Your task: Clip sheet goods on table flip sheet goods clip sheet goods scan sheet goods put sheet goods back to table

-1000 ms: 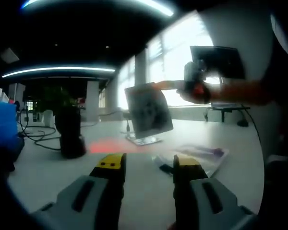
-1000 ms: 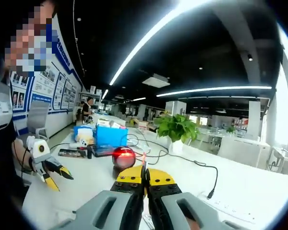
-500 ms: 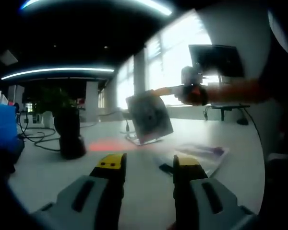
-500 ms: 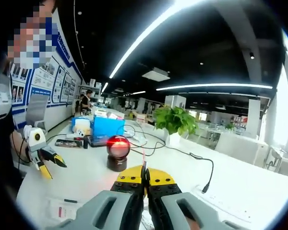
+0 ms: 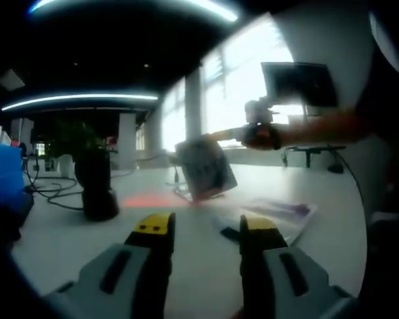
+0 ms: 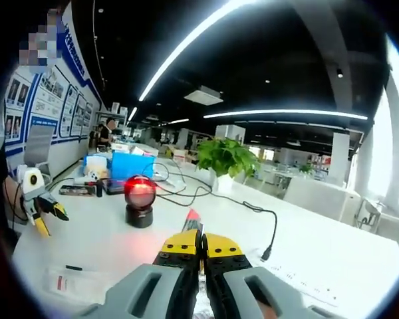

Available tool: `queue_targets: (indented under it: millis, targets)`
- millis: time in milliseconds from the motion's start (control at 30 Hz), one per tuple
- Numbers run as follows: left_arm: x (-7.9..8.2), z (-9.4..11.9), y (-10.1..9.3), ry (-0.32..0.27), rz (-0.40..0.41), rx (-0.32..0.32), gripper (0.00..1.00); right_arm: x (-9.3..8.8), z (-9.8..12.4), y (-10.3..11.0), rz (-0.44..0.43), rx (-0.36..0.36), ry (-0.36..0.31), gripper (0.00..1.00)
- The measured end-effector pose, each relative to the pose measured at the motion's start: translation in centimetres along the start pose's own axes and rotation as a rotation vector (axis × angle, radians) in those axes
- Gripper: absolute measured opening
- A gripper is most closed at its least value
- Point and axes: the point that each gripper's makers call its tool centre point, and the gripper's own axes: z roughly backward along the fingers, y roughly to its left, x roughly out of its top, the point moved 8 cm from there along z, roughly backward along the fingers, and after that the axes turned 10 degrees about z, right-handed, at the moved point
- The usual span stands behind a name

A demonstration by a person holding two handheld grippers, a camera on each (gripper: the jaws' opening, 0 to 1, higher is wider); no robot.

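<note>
**Sheet held up near the scanner, the return to the desk yet to come**

While the right tool [image 6: 201, 244] pinches a thin grey printed sheet [image 5: 206, 166] edge-on between its pressed-together yellow-tipped jaws, the sheet hangs tilted in the air above the white desk [image 5: 66, 229], just beside the reddish glow on the desktop that the scanner casts. In the right gripper view the dark dome-shaped scanner with its red glowing window [image 6: 139, 199] stands on the desk ahead of the jaws. The left tool [image 5: 204, 229] hovers low over the desk with its jaws spread and nothing between them. A second flat printed packet [image 5: 279, 218] lies on the desk near it. Judging by this, the scan step is in hand or just ending. The next move likely calls for lowering the sheet flat onto a bare part of the desk, then spreading the right tool's jaws to release it.
</note>
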Motion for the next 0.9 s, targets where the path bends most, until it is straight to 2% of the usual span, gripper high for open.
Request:
queue_targets:
  millis: [167,267,333,400,667,900]
  targets:
    - [0.1,0.0,0.0,-0.005,0.006,0.003,0.32,-0.4,-0.8,-0.6,0.024,-0.006,0.022,0.0]
    - [0.1,0.0,0.0,-0.003,0.005,0.001,0.32,-0.7,-1.6,-1.1,0.058,-0.004,0.062,0.0]
    - [0.0,0.0,-0.1,0.0,0.004,-0.003,0.32,-0.7,-1.9,-1.4,0.047,0.001,0.068,0.0]
    - [0.0,0.0,-0.1,0.002,0.004,-0.004,0.32,-0.8,-2.1,-1.6,0.092,0.003,0.094,0.0]
    - [0.0,0.0,0.1,0.001,0.007,-0.003,0.32,-1.8,-2.5,-2.3,0.079,-0.015,0.107,0.0]
    - [-0.1,-0.1,0.1,0.005,0.009,-0.01,0.32,-2.9,-2.6,-2.7,0.101,-0.028,0.133,0.0]
